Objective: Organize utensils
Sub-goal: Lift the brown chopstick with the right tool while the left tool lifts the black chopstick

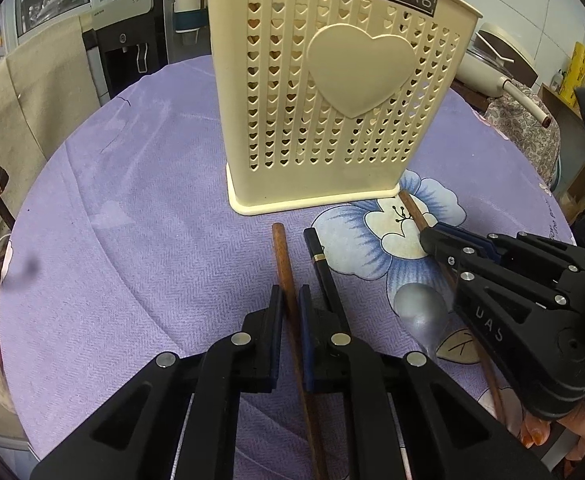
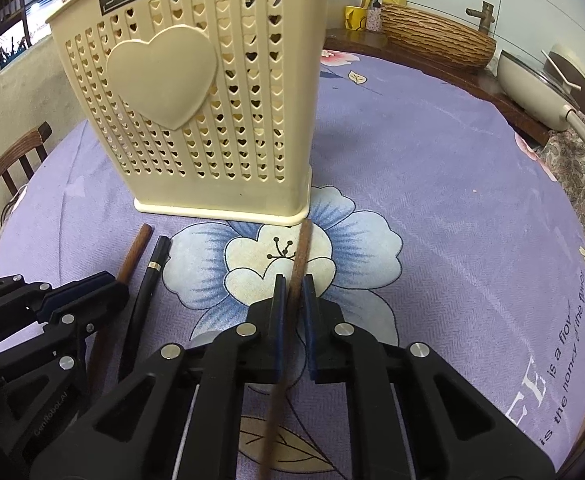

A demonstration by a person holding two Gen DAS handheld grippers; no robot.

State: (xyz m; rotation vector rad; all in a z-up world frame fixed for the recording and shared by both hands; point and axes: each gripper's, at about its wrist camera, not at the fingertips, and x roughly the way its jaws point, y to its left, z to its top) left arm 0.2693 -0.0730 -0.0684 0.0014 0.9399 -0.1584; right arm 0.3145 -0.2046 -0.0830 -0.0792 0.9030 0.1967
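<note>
Home kitchen: water dispenser (image 1: 126, 40), pan (image 2: 532, 84).

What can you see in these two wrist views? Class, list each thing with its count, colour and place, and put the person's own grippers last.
Utensil holder: one, cream, heart-perforated, upright mid-table.
Brown chopsticks: two; one between the left gripper's fingers, one between the right gripper's fingers, its tip at the holder's base.
Black chopstick: one, gold band, lying beside the left brown one.
Spoon: one, silvery, on the cloth, partly hidden.
Tablecloth: one, purple, flower print.
Pan: one, cream, far right.
Chair: one, brown, left edge.
Left gripper: black, closed around its chopstick.
Right gripper: black, likewise.
</note>
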